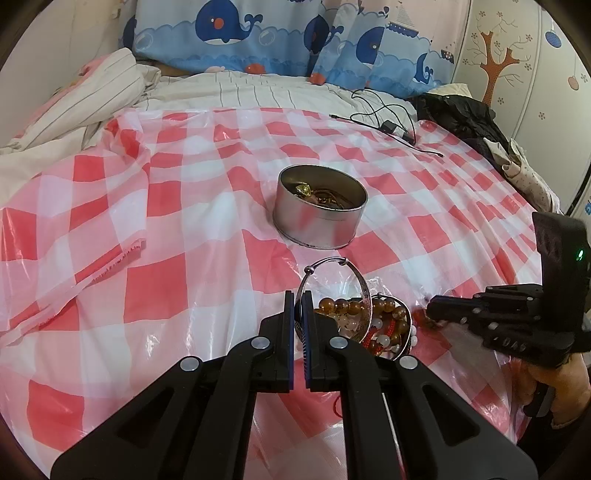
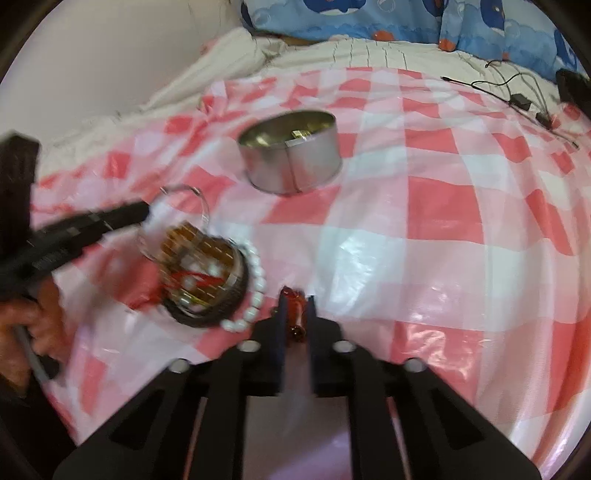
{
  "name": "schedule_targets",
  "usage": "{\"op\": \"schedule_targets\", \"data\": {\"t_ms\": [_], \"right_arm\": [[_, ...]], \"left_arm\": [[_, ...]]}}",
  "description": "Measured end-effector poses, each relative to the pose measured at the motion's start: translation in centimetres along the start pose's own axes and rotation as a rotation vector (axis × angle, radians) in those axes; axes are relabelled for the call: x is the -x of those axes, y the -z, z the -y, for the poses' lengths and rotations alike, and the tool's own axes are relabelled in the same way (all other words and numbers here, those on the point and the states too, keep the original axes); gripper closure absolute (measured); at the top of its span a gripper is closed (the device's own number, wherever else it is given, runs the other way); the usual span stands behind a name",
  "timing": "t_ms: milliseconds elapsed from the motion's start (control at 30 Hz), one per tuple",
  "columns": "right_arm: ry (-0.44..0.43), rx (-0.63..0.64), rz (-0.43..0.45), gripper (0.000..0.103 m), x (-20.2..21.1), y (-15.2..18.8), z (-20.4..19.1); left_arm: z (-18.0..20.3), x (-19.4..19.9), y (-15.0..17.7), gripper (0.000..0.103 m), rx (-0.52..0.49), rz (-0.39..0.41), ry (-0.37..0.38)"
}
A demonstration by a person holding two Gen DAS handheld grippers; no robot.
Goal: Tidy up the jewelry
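A round silver tin (image 1: 320, 206) holding gold jewelry stands on the red-and-white checked cloth; it also shows in the right wrist view (image 2: 291, 151). My left gripper (image 1: 299, 299) is shut on a silver bangle (image 1: 332, 264), held upright over a pile of amber, white and red bead bracelets (image 1: 380, 325). That pile (image 2: 207, 273), with a white bead bracelet (image 2: 255, 280), lies left of my right gripper (image 2: 295, 301), which is shut on a small amber-red bead piece (image 2: 293, 310). The right gripper (image 1: 443, 310) also shows at the right of the left wrist view.
Black cables and a charger (image 1: 388, 122) lie at the far right of the cloth. Dark clothing (image 1: 461, 110) is heaped at the right edge. Striped bedding (image 1: 92, 96) and whale-print pillows (image 1: 258, 33) lie behind.
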State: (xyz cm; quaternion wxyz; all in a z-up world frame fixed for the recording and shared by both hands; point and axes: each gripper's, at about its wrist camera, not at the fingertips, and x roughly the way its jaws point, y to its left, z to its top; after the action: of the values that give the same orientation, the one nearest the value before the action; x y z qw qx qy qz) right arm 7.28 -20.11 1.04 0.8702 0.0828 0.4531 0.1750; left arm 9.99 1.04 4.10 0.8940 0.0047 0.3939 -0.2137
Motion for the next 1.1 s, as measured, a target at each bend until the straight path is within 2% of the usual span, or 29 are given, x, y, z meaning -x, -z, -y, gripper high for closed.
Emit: {"op": "schedule_targets", "data": {"t_ms": [233,500,900,1100], "right_arm": [[-0.134,-0.112,0.103,0.097,2.1,-0.8,1.3],[-0.229,-0.136,0.164,0.097,3.1,-3.1,1.0],[-0.239,-0.089,0.207,0.097,1.9,-9.0,0.2],[-0.182,-0.022,0.223,0.097,0.0,-13.2,-0.6]], "left_arm": [[0.3,0.0,0.0,0.1,0.005,0.009,0.011],[0.9,0.8,-1.3,0.1,0.021,0.06,0.08],[0.7,-1.2,-5.5,0.1,0.046,0.086,0.099],[0.1,-3.7,-8.1,0.1,0.071,0.095,0.091]]}}
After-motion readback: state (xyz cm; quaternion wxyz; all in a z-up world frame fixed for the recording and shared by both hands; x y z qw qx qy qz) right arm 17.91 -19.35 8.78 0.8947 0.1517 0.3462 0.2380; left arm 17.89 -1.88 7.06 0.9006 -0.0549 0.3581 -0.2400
